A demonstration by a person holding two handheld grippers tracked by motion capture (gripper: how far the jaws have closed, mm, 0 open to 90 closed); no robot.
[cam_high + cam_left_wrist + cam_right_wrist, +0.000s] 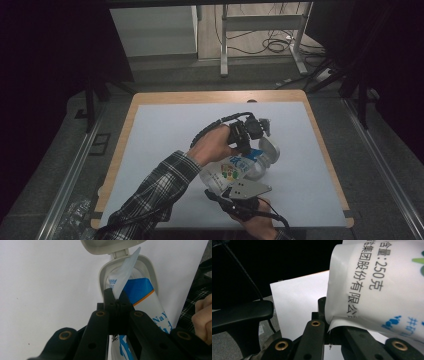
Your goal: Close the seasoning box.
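Holding the white bag [231, 171] over the middle of the table [150, 145], I keep the left gripper [116, 296] pinched on its corner flap and the right gripper [327, 322] clamped on its bottom edge. Its top sits inside the grey container [149, 270], whose open lid [110, 246] lies just behind it.

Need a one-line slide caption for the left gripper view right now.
Left gripper shut on the corner of a plastic pouch, its top inside an open grey container.
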